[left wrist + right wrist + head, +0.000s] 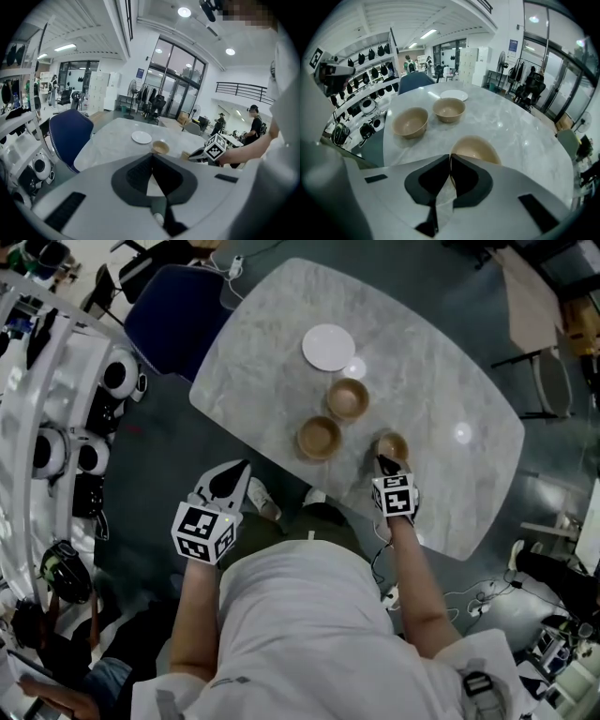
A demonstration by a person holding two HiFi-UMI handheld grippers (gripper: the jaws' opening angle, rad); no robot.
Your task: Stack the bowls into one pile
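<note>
now: my right gripper (450, 158) is nipped narrow on the near rim of the nearest bowl (477, 149), at the table's (525, 136) near edge. next bowl (410, 123) lies leftward, apart; third bowl (449, 109) beyond. left gripper (152, 157) closed, empty, off the table, farther away.

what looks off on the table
Nothing stands out. The far bowl, left bowl and right bowl sit upright, apart, on the marble table, white plate beyond; the right gripper pinches the right bowl's rim.
</note>
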